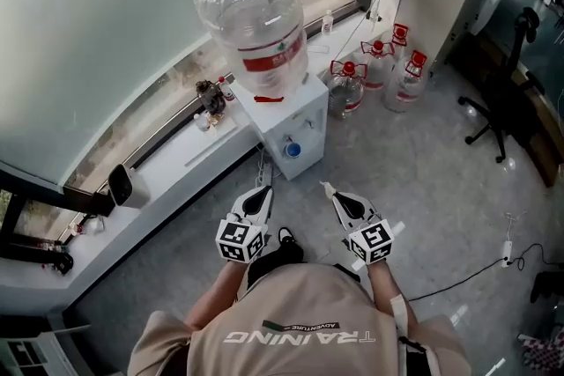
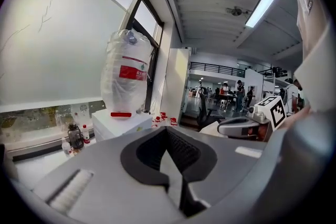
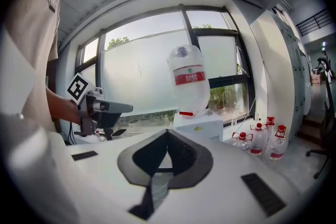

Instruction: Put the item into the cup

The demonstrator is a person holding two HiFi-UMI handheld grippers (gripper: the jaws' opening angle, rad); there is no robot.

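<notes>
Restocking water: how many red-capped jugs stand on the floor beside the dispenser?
4 red-capped jugs, clustered on the floor right of the dispenser: one nearest it, one behind that, one farthest back, one farthest right. Others may hide behind them.

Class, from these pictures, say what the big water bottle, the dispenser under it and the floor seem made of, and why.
Water bottle: clear plastic, likely; see-through, dented walls, glossy. Dispenser: white, smooth casing, probably plastic or painted metal. Floor: grey, mottled, faintly shiny, perhaps sealed concrete.
</notes>
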